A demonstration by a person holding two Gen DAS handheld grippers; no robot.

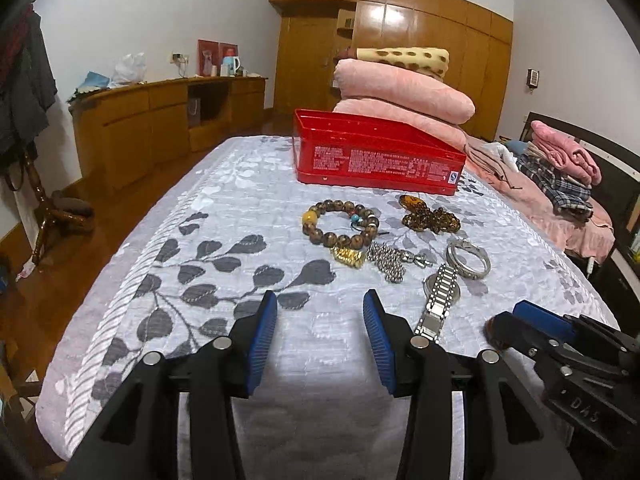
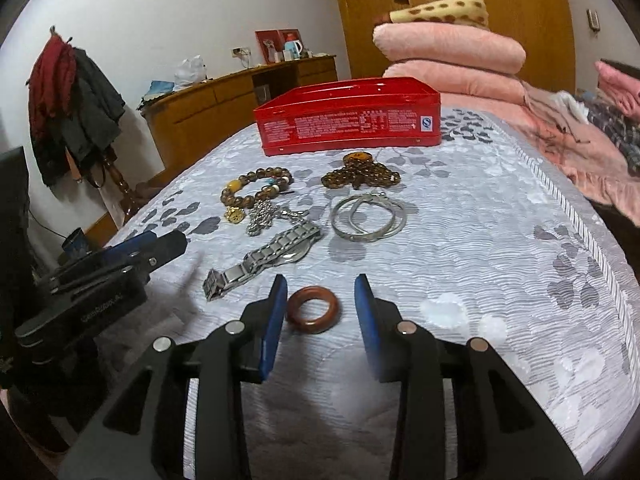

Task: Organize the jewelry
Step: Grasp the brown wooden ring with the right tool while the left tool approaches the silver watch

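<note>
the right gripper (image 2: 321,307) stands open around the wooden ring (image 2: 313,309) lying flat on the bedspread (image 2: 460,240), pads not pressing. it looks light, stiff and smooth; take it across the rim. the left gripper (image 1: 320,334) is open, empty. beyond lie a limp, heavier metal watch (image 2: 264,262) and the red tin (image 2: 348,122).

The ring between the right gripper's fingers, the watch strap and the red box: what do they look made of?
Ring: probably polished wood, reddish-brown with a soft sheen; resin or stone is possible. Watch strap: metal, likely steel, with bright silver links that mirror the light. Red box: looks like painted tin, glossy, with thin walls and a rolled rim; hard plastic is not ruled out.
</note>
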